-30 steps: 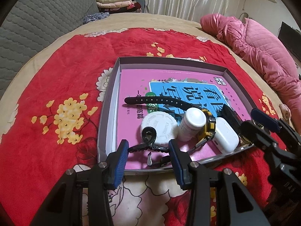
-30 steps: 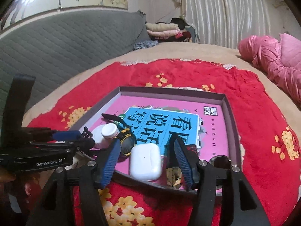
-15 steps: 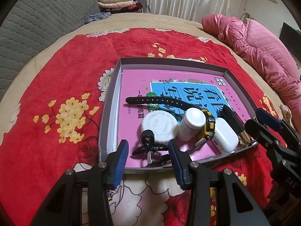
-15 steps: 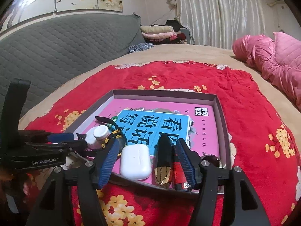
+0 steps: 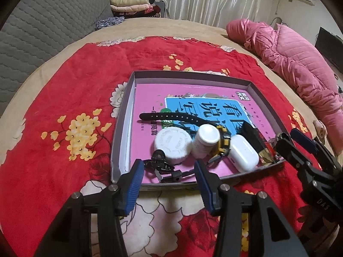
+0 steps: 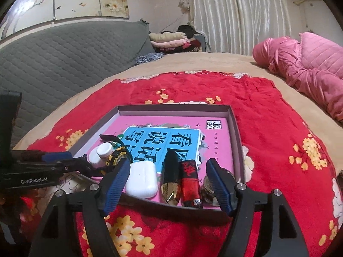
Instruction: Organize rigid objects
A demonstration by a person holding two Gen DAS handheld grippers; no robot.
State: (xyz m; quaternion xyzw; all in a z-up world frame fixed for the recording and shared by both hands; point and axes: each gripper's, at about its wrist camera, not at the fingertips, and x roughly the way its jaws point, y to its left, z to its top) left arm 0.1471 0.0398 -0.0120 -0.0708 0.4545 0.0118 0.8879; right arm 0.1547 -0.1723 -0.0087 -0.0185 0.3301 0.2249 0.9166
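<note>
A grey shallow box holds a pink book. Along its near edge lie a black key clip, a round white lid, a white bottle, a black-and-yellow watch, a white earbud case, a black-and-gold tube, a red lighter and a round tin. My left gripper is open and empty just before the box's near edge. My right gripper is open and empty, its jaws either side of the case, tube and lighter.
The box sits on a red flowered blanket on a bed. A pink quilted coat lies at the right. Folded clothes and a grey padded headboard are at the back.
Both grippers have drawn back from the box. The right gripper let go of the black-and-gold tube and red lighter in the box and opened wider.
</note>
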